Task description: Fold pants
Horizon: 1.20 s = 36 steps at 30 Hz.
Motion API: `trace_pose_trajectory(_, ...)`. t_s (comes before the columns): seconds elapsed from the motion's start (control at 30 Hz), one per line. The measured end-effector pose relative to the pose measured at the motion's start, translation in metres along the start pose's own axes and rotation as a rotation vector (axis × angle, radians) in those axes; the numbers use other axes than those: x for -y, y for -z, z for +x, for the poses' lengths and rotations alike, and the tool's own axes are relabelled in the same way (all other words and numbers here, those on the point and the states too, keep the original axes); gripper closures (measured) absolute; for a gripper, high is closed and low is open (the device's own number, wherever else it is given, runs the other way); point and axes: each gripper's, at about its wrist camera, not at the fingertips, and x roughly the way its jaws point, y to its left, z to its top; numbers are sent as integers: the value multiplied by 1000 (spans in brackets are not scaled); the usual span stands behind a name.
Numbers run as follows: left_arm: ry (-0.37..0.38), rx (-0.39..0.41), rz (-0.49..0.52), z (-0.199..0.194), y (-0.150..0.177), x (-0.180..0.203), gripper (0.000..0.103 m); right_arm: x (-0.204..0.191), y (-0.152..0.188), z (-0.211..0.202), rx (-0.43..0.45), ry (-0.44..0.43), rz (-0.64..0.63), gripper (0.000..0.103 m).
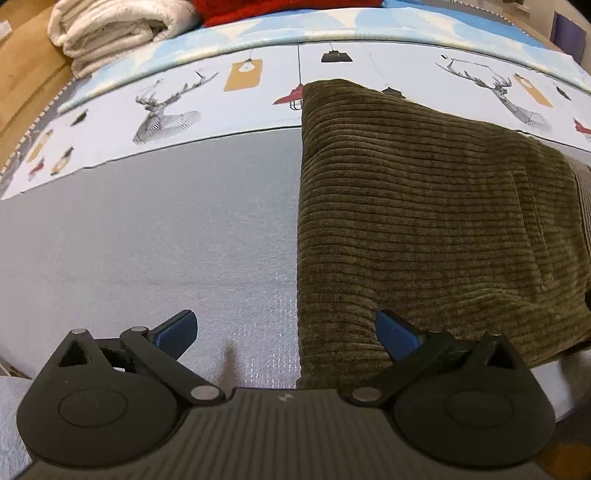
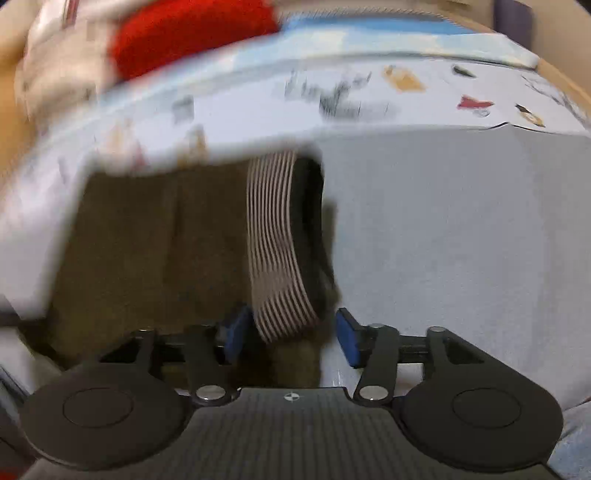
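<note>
While the olive corduroy pants [image 1: 424, 221] lie folded on the grey bed sheet [image 1: 147, 240], both grippers sit at their near edge with fingers spread.

Left wrist view, left to right: wooden floor [image 1: 26, 74] at far left, a folded white towel [image 1: 114, 29] on the far bed corner, a red blanket [image 1: 280, 9] just beside it. A printed pillowcase [image 1: 207, 96] with deer heads and lamps runs across the back. Bare grey sheet fills the left half. The pants fill the right half, with a straight left edge running from the pillowcase toward the camera. The far corner of the pants overlaps the pillowcase.

The left gripper [image 1: 286, 332] is released and grasps nothing. Its left blue pad is over bare sheet. Its right blue pad is over the near left corner of the pants; cannot tell whether it touches the cloth.

Right wrist view, motion-blurred: the pants [image 2: 159, 236] are at left centre, and the striped waistband [image 2: 277, 240] stands curled up at their right edge. Grey sheet lies to the right.

The right gripper [image 2: 291, 332] is also released, its pads on either side of the waistband's near end, not clamped. Left pad looks just beside the fabric. Right pad is apart from it, over the sheet.
</note>
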Motion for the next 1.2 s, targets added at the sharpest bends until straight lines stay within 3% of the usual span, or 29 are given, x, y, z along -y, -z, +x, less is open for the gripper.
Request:
trace_pose_trajectory(0.03, -7, 3, 10, -5, 1, 1, 0, 0, -3, -4, 3, 14, 17, 36)
trace_pose_trajectory(0.17, 18, 9, 17, -29, 5, -5, 0, 9, -11, -39, 33, -52, 124, 32)
trace_pose_trajectory(0.23, 31, -4, -3, -39, 10, -11, 0, 9, -3, -58, 52, -86, 158, 22)
trace_pose_trajectory(0.3, 49, -9, -40, -52, 19, -17, 0, 3, 5, -68, 47, -111, 176, 21)
trace_pose_trajectory(0.4, 63, 19, -38, -69, 30, -19, 0, -15, 21, -85, 57, -166, 103, 20)
trace_pose_trajectory(0.5, 81, 15, -31, -69, 25, -19, 0, -23, 15, -87, 79, -153, 11, 20)
trace_pose_trajectory(0.57, 92, 12, -69, -59, 15, -26, 0, -16, 4, -83, 102, -139, 30, 19)
trace_pose_trajectory(0.77, 183, -58, -158, -2, -26, -44, 0, 28, -51, -24, 45, -162, 173, 18)
trace_pose_trajectory(0.93, 225, -117, -137, 46, -62, -31, 0, 48, -78, 46, -129, -212, 246, 18)
trace_pose_trajectory(1.03, 300, -159, -130, 69, -76, -24, 0, 50, -74, 79, -217, -321, 327, 14)
trace_pose_trajectory(1.1, 341, -157, -142, 76, -77, -21, 10, 47, -67, 87, -222, -369, 353, 9)
trace_pose_trajectory(1.13, 366, -145, -132, 76, -77, -18, 33, 44, -64, 87, -197, -377, 348, 10)
trace_pose_trajectory(1.2, 368, -132, -139, 73, -77, -12, 37, 50, -61, 87, -167, -407, 380, 17)
